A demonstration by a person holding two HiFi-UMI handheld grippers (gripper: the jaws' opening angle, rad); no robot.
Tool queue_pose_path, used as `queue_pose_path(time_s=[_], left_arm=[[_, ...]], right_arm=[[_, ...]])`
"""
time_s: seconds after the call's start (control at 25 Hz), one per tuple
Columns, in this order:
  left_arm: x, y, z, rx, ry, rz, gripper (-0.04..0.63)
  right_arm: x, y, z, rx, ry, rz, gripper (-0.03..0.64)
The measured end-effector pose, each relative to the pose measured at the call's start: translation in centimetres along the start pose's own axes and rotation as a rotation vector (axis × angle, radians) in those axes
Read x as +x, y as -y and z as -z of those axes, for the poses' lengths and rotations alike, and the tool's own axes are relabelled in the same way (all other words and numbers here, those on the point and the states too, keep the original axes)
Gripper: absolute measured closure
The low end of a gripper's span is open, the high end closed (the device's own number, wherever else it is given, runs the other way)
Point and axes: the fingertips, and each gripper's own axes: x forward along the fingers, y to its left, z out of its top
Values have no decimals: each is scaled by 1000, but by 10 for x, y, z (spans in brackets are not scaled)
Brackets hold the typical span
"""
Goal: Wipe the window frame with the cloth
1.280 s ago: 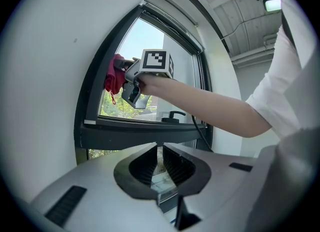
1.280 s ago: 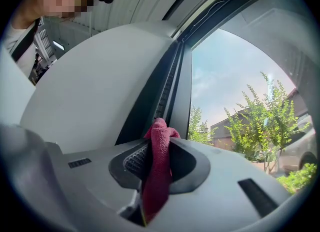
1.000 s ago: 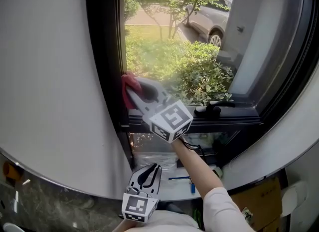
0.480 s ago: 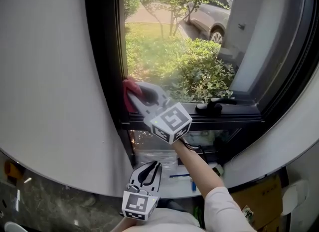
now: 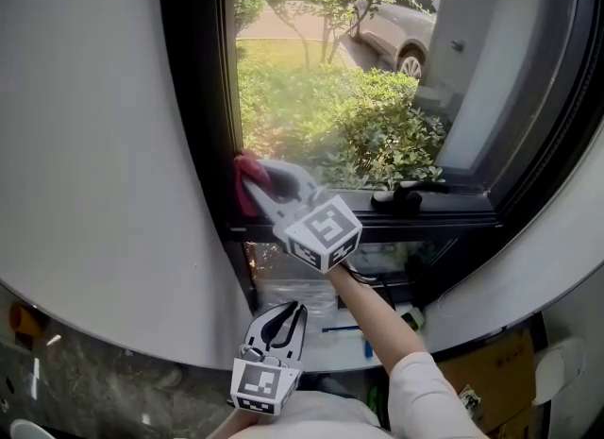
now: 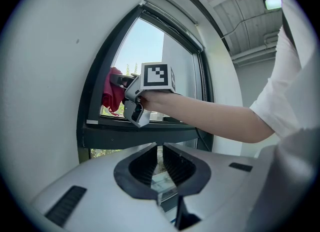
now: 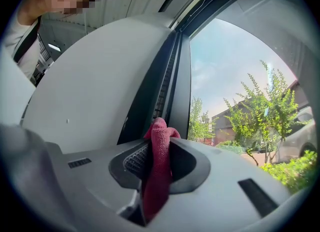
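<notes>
A red cloth [image 5: 245, 180] is pinched in my right gripper [image 5: 251, 178], which is shut on it and presses it against the dark window frame [image 5: 203, 116] at its left upright, just above the lower sill. In the right gripper view the cloth [image 7: 157, 168] sticks out between the jaws, right by the black frame [image 7: 160, 89]. The left gripper view shows the same cloth [image 6: 112, 89] against the frame [image 6: 95, 96]. My left gripper [image 5: 279, 326] hangs low by my body, its jaws nearly together with nothing between them.
A black window handle [image 5: 404, 196] lies on the lower rail to the right. White wall [image 5: 94, 144] flanks the frame on the left. Beyond the glass are bushes [image 5: 377, 135] and a parked car [image 5: 396, 36]. Small items lie on the ledge [image 5: 368, 338] below.
The right gripper with the cloth has slid slightly up along the left upright of the frame. The left gripper has stayed where it was.
</notes>
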Motion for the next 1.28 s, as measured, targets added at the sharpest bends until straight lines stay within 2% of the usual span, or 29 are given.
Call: queue_pose_path(time_s=[0.52, 1.0, 1.28], left_arm=[[-2, 4, -1, -1, 0, 16, 554], [-2, 5, 3, 2, -6, 12, 554], [0, 7, 1, -2, -6, 18, 554]], right_arm=[[-6, -8, 25, -7, -96, 12, 541], [-9, -13, 45, -46, -202, -14, 541], [-10, -18, 65, -99, -322, -36, 541]])
